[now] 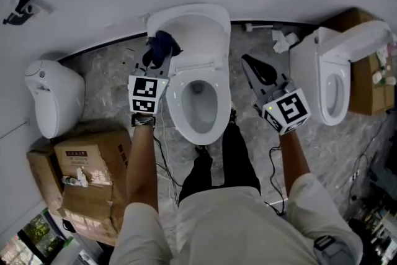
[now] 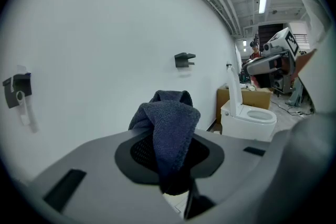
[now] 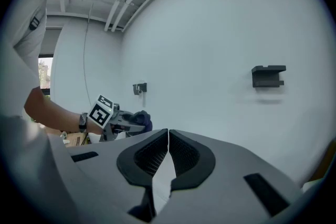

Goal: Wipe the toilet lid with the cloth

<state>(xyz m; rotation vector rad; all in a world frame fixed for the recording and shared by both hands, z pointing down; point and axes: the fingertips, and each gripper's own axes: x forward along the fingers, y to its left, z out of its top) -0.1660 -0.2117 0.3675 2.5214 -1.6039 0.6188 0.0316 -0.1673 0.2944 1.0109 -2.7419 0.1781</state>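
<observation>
The cloth (image 1: 164, 42) is dark blue and nubbly. It is bunched and pinched between the jaws of the left gripper (image 1: 156, 58), its folds spilling over their tips. It sits in the upper middle of the head view, at the left edge of the raised toilet lid (image 1: 193, 26); whether it touches the lid cannot be told. The lid is white and stands upright against the wall. Below it the toilet bowl (image 1: 198, 102) is open with the seat down. Right of the bowl, the right gripper (image 1: 251, 65) has its jaws pressed together and empty. A second toilet (image 1: 332, 80) stands at far right, a rounded white fixture (image 1: 53, 96) at left, and cardboard boxes (image 1: 93, 164) at lower left.
</observation>
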